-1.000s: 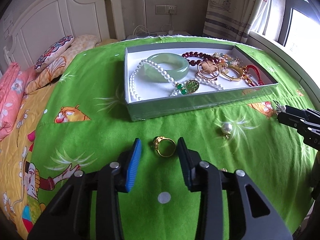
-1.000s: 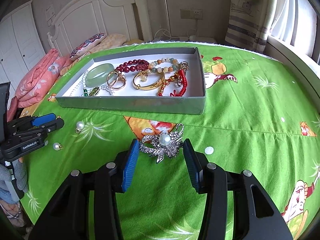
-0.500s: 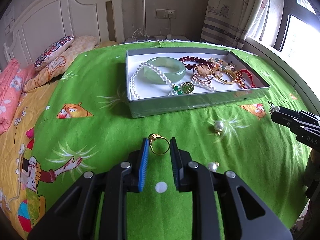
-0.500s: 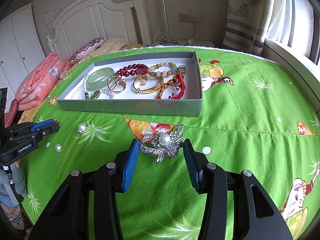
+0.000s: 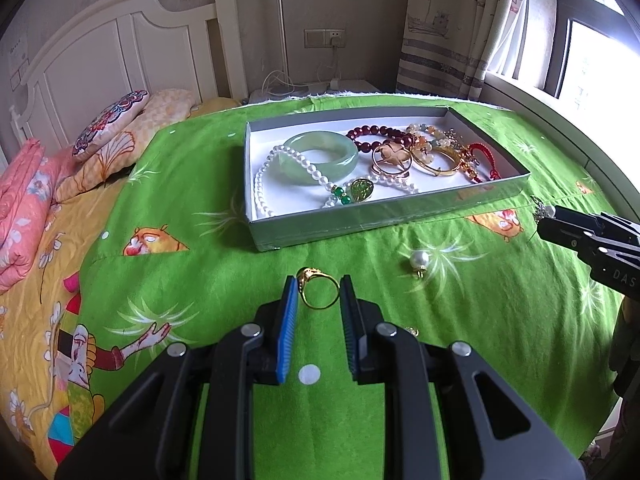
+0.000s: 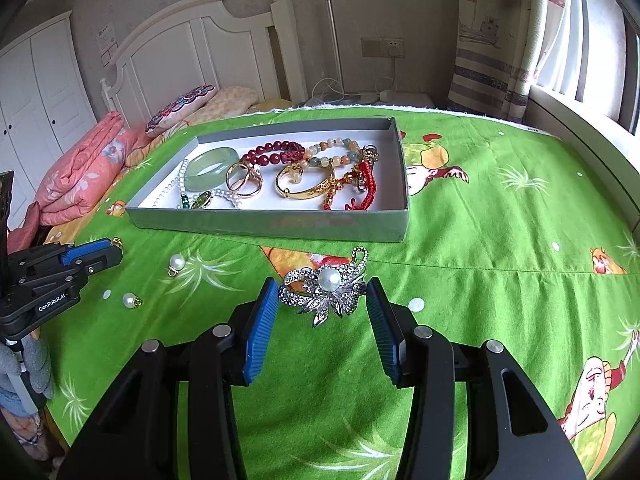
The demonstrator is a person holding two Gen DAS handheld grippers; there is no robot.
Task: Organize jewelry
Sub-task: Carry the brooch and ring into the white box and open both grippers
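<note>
Gripping a ring (image 5: 319, 289) and a brooch (image 6: 326, 283), both grippers (image 5: 319, 292) (image 6: 323, 300) are shut on jewelry. Most pieces are boxed (image 6: 272, 224); two pearls (image 6: 176, 262) remain.

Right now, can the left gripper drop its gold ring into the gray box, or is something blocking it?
Probably yes. The left gripper is shut on the gold ring, and only bare green blanket lies between it and the gray box. The box has no lid, with white floor free near its front-left corner.
</note>
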